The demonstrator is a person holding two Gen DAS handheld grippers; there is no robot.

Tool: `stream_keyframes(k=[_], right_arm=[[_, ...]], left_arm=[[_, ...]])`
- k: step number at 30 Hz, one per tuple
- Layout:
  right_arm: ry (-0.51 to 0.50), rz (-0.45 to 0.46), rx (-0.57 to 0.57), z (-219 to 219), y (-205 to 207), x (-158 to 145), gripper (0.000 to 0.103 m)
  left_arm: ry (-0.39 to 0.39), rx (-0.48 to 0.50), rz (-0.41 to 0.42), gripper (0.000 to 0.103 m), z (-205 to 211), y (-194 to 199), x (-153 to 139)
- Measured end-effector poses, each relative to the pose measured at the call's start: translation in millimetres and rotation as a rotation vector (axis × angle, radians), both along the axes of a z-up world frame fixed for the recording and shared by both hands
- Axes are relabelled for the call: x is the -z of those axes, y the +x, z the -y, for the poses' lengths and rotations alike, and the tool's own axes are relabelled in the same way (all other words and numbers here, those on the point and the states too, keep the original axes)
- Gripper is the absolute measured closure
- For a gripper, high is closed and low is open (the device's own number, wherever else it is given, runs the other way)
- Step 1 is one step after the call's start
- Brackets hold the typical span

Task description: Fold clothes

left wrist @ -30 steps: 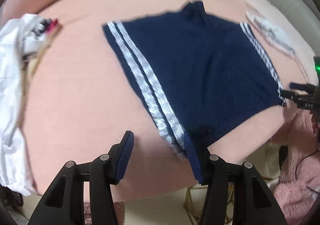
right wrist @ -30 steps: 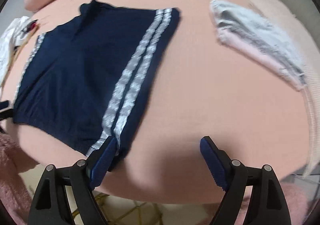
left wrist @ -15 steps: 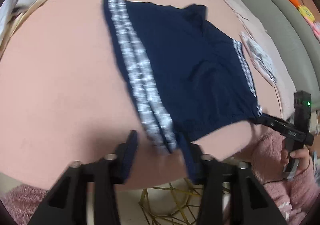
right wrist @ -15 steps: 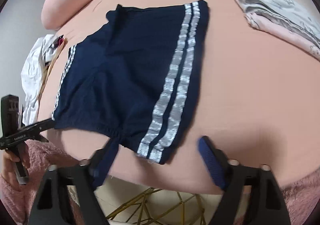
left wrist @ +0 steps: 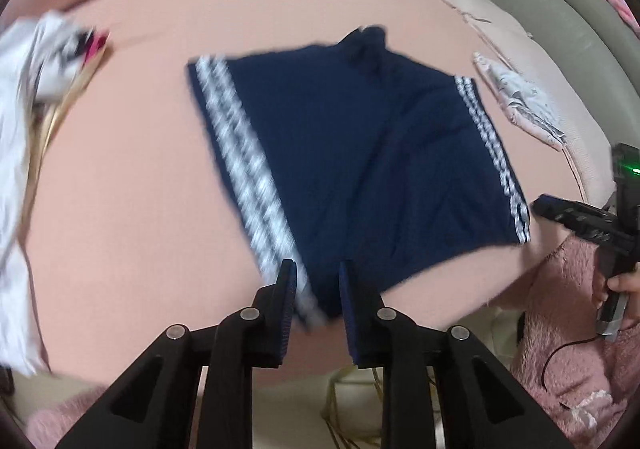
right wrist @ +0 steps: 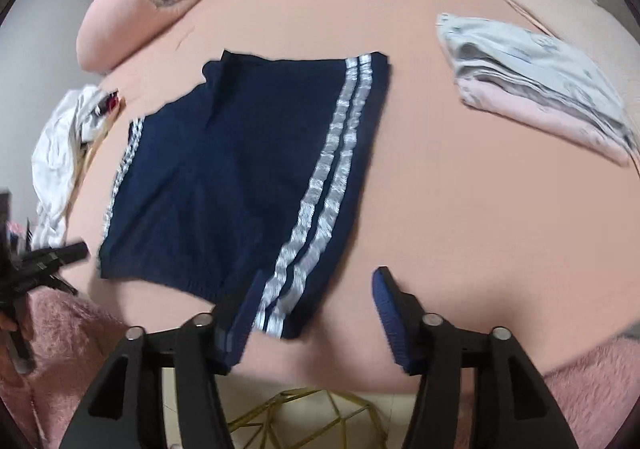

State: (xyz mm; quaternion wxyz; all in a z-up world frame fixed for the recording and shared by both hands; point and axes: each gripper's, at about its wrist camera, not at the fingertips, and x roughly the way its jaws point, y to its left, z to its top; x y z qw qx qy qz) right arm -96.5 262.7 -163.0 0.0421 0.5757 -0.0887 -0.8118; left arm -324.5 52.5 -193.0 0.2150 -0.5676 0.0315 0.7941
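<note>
The navy shorts (right wrist: pixel 240 177) are spread flat on the peach bed (right wrist: pixel 460 209). The left tool (left wrist: pixel 316 289) has been closing around the striped waistband corner; a grip seems made, though blur obscures it. The right tool (right wrist: pixel 316 289), half-open and closing, straddles the opposite corner without pinching it.
</note>
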Motion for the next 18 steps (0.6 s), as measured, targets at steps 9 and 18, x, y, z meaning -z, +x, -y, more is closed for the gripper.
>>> stream_keyframes(k=[9, 18], right_arm=[[0.060, 0.035, -0.027, -4.0, -2.4, 15.3, 0.045], [-0.241, 0.037, 0.158, -47.9, -32.4, 24.6, 0.045]], left_arm=[[-0.118, 0.146, 0.078, 0.084, -23.3, -4.6, 27.3], [-0.098, 0.063, -0.006, 0.084, 4.3, -30.7, 3.7]])
